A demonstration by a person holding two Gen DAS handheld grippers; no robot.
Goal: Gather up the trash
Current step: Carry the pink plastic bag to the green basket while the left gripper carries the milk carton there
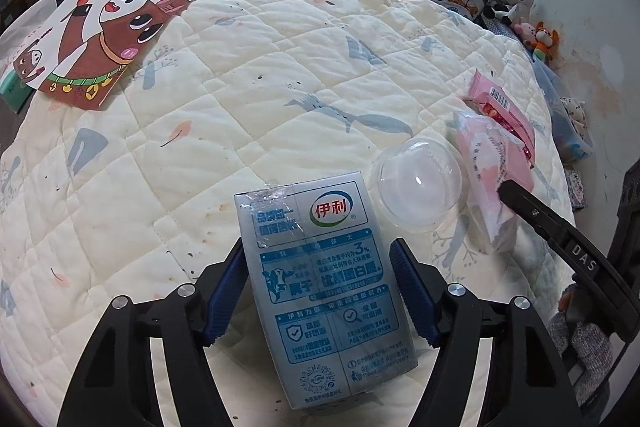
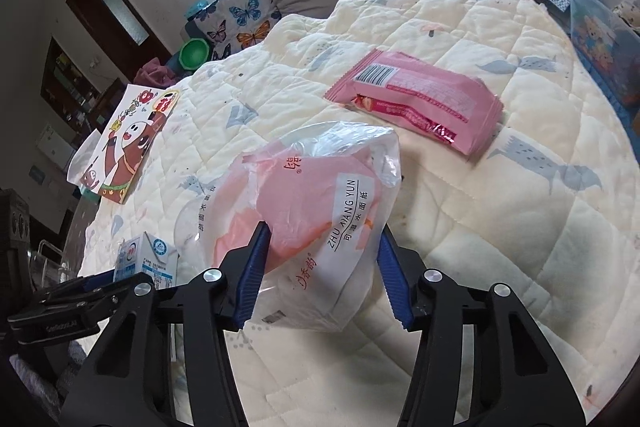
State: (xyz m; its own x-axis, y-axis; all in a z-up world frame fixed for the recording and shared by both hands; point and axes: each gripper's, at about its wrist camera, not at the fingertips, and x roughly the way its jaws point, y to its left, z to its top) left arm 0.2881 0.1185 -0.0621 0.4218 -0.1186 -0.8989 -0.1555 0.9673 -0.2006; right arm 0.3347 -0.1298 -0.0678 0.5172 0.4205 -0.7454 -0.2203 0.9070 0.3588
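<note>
Left gripper [image 1: 320, 291]: its blue fingers clamp the sides of a grey-blue printed milk carton [image 1: 320, 267], which lies between them on the quilted cream bedspread [image 1: 200, 107].

Right gripper [image 2: 320, 275]: its blue fingers pinch a crumpled pink-and-white plastic tissue wrapper [image 2: 316, 211].

A clear plastic dome lid [image 1: 416, 183] lies just beyond the left fingers; a flat pink snack packet [image 2: 420, 99] lies beyond the right fingers.

Probable risks: the thin wrapper slips out or tears; the carton, held low, pivots; the lid is knocked.

Both wrist views look steeply down, close, sharing the quilt [image 1: 280, 75].
</note>
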